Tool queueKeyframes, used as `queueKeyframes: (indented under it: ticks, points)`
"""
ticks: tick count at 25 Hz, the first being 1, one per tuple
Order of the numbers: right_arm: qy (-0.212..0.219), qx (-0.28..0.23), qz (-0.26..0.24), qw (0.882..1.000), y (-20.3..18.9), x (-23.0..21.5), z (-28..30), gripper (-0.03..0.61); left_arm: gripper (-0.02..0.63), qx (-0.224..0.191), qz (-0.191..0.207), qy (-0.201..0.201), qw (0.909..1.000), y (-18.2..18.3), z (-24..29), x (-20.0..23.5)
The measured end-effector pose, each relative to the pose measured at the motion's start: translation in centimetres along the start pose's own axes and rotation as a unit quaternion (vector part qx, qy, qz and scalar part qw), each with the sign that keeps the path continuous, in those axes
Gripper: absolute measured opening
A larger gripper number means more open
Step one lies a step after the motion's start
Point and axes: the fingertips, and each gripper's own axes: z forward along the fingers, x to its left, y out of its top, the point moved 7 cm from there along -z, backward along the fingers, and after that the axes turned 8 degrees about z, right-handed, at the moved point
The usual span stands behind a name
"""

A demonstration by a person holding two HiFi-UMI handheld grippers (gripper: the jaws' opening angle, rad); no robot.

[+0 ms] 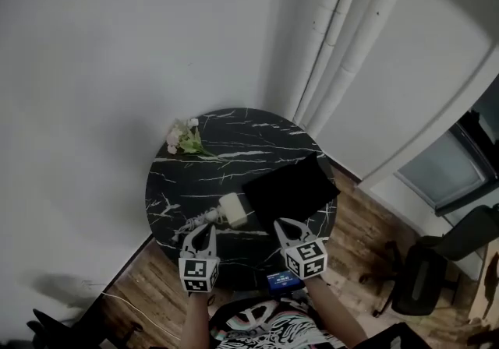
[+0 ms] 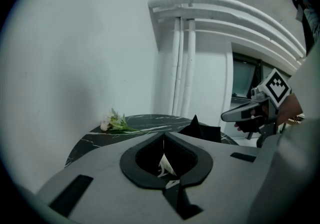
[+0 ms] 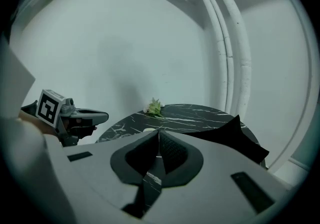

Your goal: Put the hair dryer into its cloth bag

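Observation:
A cream hair dryer (image 1: 231,209) lies on the near part of a round black marble table (image 1: 195,178), its pale cord (image 1: 189,222) trailing left. The black cloth bag (image 1: 290,188) lies flat to the dryer's right and shows as a dark peak (image 2: 197,128) and a dark sheet (image 3: 235,133) in the gripper views. My left gripper (image 1: 204,232) is shut and empty, just short of the dryer's near-left side. My right gripper (image 1: 285,227) is shut and empty at the bag's near edge. Each gripper shows in the other's view (image 2: 252,112) (image 3: 75,118).
A small bunch of pink flowers (image 1: 185,137) lies at the table's far left edge. White walls and pipes (image 1: 343,36) stand close behind the table. Wood floor (image 1: 359,223) surrounds it, with a dark chair (image 1: 425,269) at the right.

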Motion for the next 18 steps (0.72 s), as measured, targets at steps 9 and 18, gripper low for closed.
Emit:
queueKeyframes:
  ticks: [9, 18]
  points:
    - [-0.037, 0.064, -0.016, 0.997, -1.5, -0.6, 4.5, 0.021, 0.022, 0.08, 0.09, -0.074, 0.99, -4.3, 4.5, 1.9]
    - [-0.019, 0.114, -0.025, 0.993, -3.7, -2.2, 7.9, 0.026, 0.127, 0.129, 0.111, -0.091, 0.9812, -6.5, 7.1, 2.7]
